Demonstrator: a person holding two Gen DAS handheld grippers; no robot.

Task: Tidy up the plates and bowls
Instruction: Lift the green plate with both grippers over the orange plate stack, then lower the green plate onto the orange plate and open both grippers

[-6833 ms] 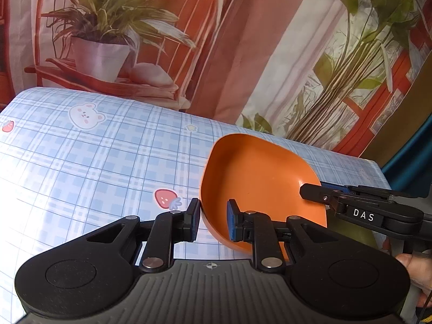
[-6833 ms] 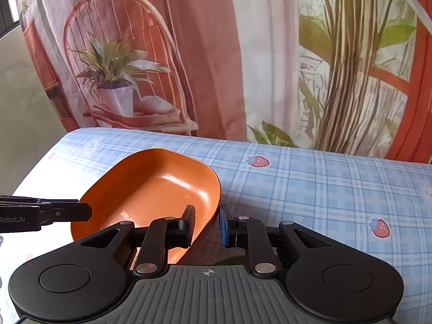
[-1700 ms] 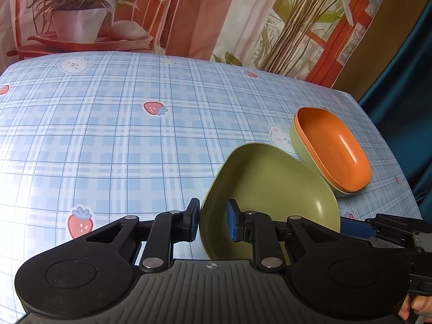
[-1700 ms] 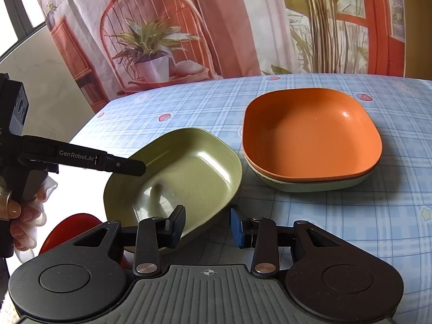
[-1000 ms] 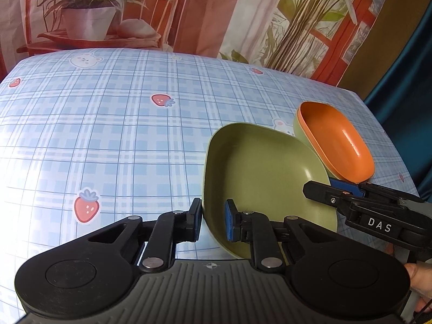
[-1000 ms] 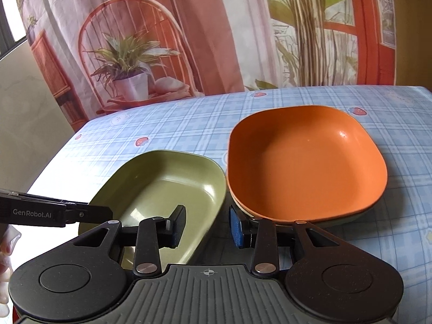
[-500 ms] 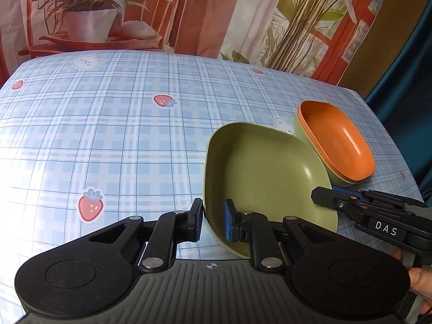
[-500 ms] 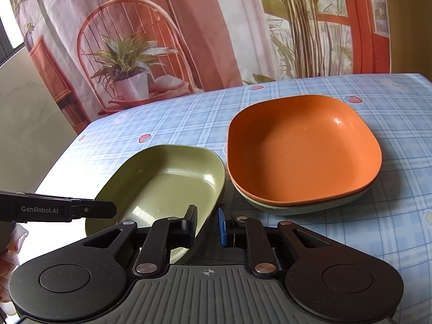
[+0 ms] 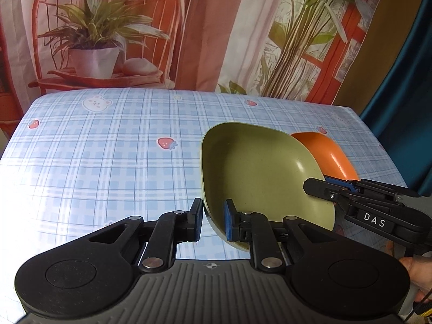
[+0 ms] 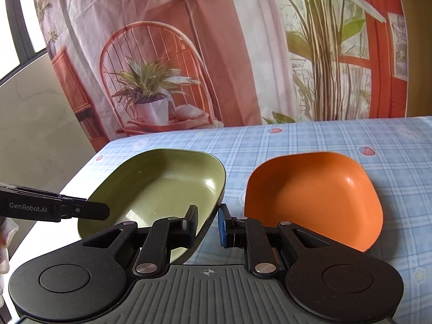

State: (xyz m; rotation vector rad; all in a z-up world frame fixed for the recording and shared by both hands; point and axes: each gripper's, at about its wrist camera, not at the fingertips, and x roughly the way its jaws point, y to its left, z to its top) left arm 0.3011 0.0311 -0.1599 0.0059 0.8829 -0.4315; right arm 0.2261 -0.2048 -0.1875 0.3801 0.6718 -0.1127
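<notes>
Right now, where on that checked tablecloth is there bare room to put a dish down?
The widest bare patch of tablecloth lies left of the green dish, out to the far edge by the curtain. It is crowded on the right, where the orange dish sits and both grippers clamp the green one.

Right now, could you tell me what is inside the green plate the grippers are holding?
The green plate looks empty: only a bare, glossy bottom shows. The near rim, where the fingers clamp it, is covered, as is its underside.
</notes>
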